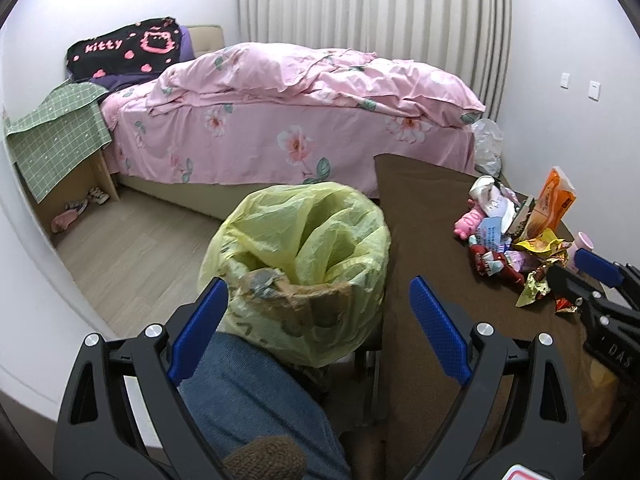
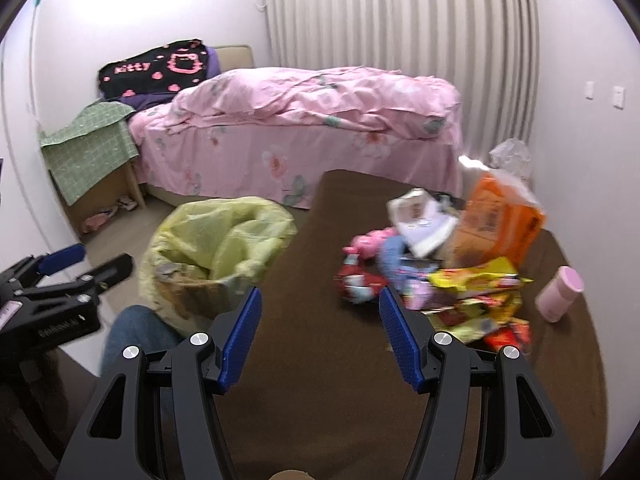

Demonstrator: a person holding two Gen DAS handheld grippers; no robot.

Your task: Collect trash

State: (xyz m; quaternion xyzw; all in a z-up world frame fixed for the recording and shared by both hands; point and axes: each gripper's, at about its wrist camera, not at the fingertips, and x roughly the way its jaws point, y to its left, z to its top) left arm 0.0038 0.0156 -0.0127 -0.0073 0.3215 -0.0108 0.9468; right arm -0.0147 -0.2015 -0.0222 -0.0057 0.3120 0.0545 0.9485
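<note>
Left gripper [image 1: 316, 316] spread wide, nothing between the fingers, hovering right over the bin [image 1: 296, 272]: bin is lined with a yellow-green bag, mouth open, brownish paper scrap showing at the near rim. Bin sits on the floor just beside the left edge of the brown table [image 1: 432, 216], touching or nearly touching it. Right gripper [image 2: 320, 332] also spread, empty, over bare tabletop, with the trash pile [image 2: 448, 264] just ahead and to its right. Pile is a loose heap of wrappers on the table: yellow foil packs, red pack, white cup-like carton, orange bag [image 2: 500, 216] standing upright at the back, pink pig toy [image 1: 468, 224] at the left edge. Pink cup [image 2: 560, 292] stands apart to the right of the pile. Right-wrist view is motion-blurred, so pile detail is soft there. Knee in jeans [image 1: 256, 392] below the bin. Bed [image 1: 280, 120] with pink floral cover behind.
</note>
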